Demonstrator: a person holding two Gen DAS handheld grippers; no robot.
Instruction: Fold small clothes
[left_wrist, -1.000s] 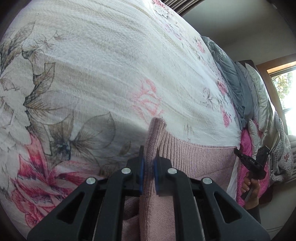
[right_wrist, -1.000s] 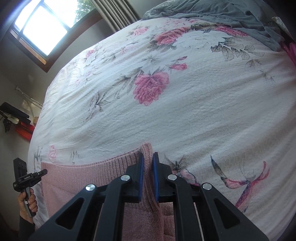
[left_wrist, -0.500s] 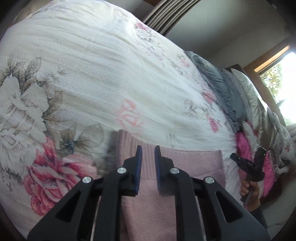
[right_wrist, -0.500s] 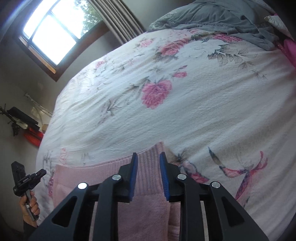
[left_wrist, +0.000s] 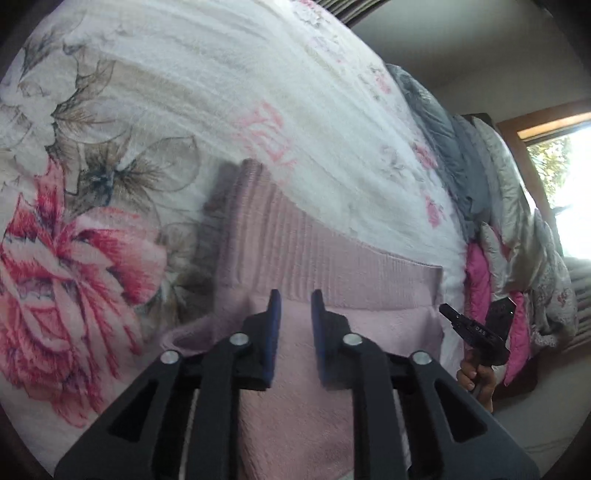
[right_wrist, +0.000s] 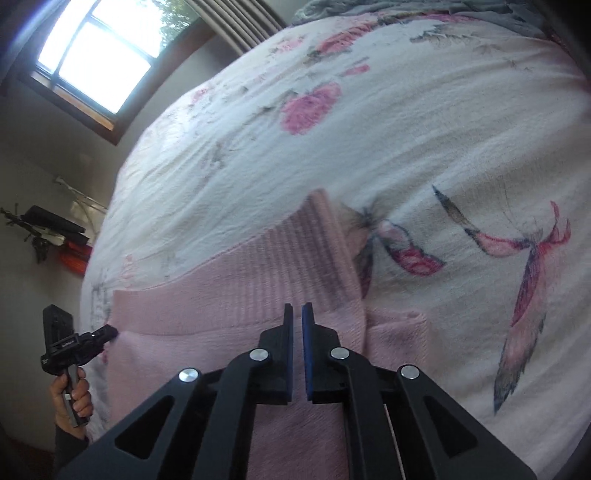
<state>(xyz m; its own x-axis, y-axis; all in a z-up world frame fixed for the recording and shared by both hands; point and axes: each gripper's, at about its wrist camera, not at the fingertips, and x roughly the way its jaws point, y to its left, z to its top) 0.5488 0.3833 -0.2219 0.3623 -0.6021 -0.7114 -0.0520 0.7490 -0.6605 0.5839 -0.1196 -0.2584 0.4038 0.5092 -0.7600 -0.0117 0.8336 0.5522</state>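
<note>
Sweater (left_wrist: 332, 266) on floral bedspread (left_wrist: 221, 92); left gripper (left_wrist: 295, 301) parted, right gripper (right_wrist: 297, 314) nearly closed, empty.

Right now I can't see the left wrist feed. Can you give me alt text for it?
The left gripper hangs open, holding nothing, above a pink knit garment spread on a floral bedspread, its ribbed band running across ahead of the fingertips. At the right edge, a hand holds the right gripper beside grey and pink bedding.
</note>
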